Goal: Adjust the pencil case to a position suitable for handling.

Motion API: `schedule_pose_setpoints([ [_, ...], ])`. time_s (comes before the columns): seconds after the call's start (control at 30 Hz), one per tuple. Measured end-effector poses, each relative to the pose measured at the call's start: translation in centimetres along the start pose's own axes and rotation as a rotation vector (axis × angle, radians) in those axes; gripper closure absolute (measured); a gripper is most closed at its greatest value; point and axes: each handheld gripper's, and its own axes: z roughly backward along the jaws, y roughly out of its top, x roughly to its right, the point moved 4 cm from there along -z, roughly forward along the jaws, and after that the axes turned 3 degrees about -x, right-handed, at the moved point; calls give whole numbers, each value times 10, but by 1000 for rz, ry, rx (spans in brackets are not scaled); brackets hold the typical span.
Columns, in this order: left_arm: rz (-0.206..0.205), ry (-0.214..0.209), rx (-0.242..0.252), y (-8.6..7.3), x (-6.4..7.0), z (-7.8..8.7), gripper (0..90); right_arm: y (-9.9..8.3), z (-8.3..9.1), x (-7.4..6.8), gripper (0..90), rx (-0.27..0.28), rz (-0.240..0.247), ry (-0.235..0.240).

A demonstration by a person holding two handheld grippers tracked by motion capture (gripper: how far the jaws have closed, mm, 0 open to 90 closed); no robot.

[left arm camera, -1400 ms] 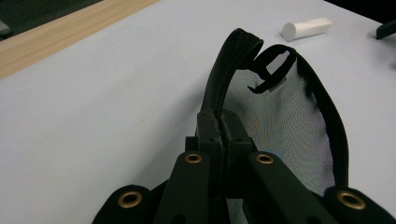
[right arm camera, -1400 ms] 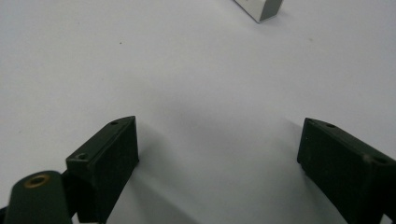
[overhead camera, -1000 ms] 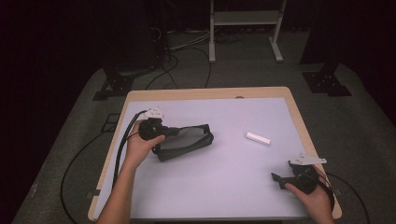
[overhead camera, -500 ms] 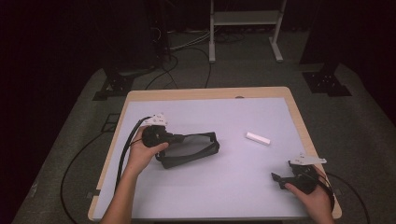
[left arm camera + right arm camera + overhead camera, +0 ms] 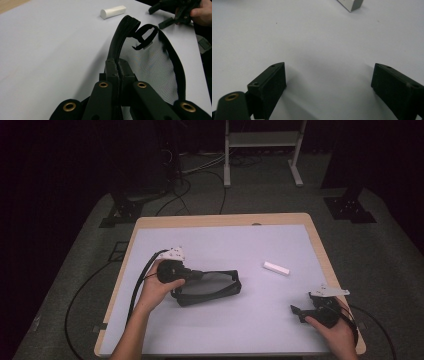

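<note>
On the pale table (image 5: 225, 245), I am pinching the zipper edge of the black mesh pouch (image 5: 152, 67) with my left gripper (image 5: 119, 68), mid-table. My right gripper (image 5: 328, 80) is waiting wide apart, empty. The white cylinder (image 5: 276, 268) is lying outside; packing, I judge, is barely starting.

Count of things at the table: two grippers, two hands, two loose things on one table.

There were two grippers, the left gripper (image 5: 200, 275) and the right gripper (image 5: 298, 310), each with two black jaws and one trailing cable, and each held in one hand, the left hand (image 5: 157, 287) and the right hand (image 5: 335, 330). On the one table (image 5: 220, 220) lay one black mesh pouch (image 5: 210, 287) with one zipper, and one white stick (image 5: 276, 268). Behind the table stood one metal stand (image 5: 262, 140).
</note>
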Motion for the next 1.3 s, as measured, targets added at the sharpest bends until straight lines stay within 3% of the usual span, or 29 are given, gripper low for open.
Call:
schedule_pose_setpoints([
  [0.97,-69,-188,-71,1,35,-31,886,0,0,0,113,0,-1,1],
  [1.3,-63,-204,-103,-3,37,-43,886,0,0,0,113,0,-1,2],
])
